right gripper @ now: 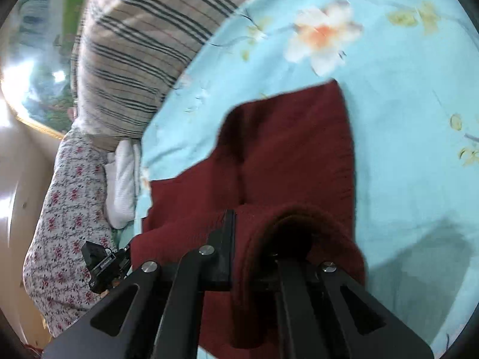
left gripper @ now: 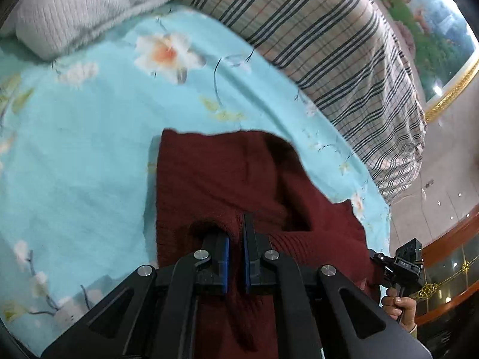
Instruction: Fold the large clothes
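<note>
Dark red knitted sweater (left gripper: 227,176), soft and floppy, hangs clenched at its edge in my left gripper (left gripper: 236,239) and right gripper (right gripper: 254,239).

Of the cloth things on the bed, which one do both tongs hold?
The dark red knit garment. It lies on the light blue floral sheet, and both tongs are shut on its near edge; the striped pillow and the white blanket lie beyond, untouched.

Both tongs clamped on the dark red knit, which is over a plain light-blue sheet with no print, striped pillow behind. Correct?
Not quite: the sheet is light blue but printed with flowers, as both wrist views show. The rest holds: left tongs and right tongs are clamped on the dark red knit, and the striped pillow lies behind.
</note>
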The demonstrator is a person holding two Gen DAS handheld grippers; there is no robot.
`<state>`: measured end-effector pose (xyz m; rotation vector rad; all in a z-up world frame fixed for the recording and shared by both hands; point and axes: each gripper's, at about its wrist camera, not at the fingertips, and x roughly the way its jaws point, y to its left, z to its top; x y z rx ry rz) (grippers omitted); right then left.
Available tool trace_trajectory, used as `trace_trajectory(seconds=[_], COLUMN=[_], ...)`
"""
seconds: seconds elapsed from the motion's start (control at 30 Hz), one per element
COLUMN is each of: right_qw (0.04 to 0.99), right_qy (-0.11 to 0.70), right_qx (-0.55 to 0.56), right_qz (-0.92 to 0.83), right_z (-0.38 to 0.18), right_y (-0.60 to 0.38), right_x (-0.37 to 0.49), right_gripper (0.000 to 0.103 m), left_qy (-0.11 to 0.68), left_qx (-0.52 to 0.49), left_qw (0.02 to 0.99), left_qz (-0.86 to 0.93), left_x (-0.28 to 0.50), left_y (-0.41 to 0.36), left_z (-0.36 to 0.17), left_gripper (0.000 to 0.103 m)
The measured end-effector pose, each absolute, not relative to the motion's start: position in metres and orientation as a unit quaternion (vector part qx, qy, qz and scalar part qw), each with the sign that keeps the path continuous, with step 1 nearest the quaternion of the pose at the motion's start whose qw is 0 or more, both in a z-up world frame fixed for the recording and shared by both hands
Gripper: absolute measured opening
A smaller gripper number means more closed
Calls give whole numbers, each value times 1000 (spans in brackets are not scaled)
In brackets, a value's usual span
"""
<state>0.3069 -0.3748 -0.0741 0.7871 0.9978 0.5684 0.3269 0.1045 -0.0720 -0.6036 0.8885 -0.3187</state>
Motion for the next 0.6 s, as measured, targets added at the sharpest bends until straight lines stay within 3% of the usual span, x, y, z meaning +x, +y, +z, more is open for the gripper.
trace_trajectory(seconds=[0.1, 0.2, 0.27, 0.33, 0.5, 0.6], right_qw=[765, 763, 773, 788, 798, 783], right_qy=[458, 452, 442, 427, 406, 433], right_qx=[370, 382, 375, 366, 335, 259], right_qz=[261, 261, 257, 251, 294, 365], right_z=[-78, -73, -65, -55, -31, -25], right_y=[-378, -384, -390, -395, -378, -327], right_x=[305, 296, 285, 270, 240, 234], right_gripper=[5, 10, 24, 47, 47, 45], left_qy=[431, 432, 428, 424, 437, 465], left_qx=[-280, -272, -251, -232, -204, -162], left_qw=[843, 841, 847, 849, 822, 811], left_qz=[-158, -176, -191, -216, -302, -316], left_x=[326, 310, 290, 272, 251, 260], left_y=[101, 100, 93, 79, 19, -20], left_z=[-73, -61, -48, -36, -28, -34], left_gripper=[7, 14, 22, 26, 27, 27])
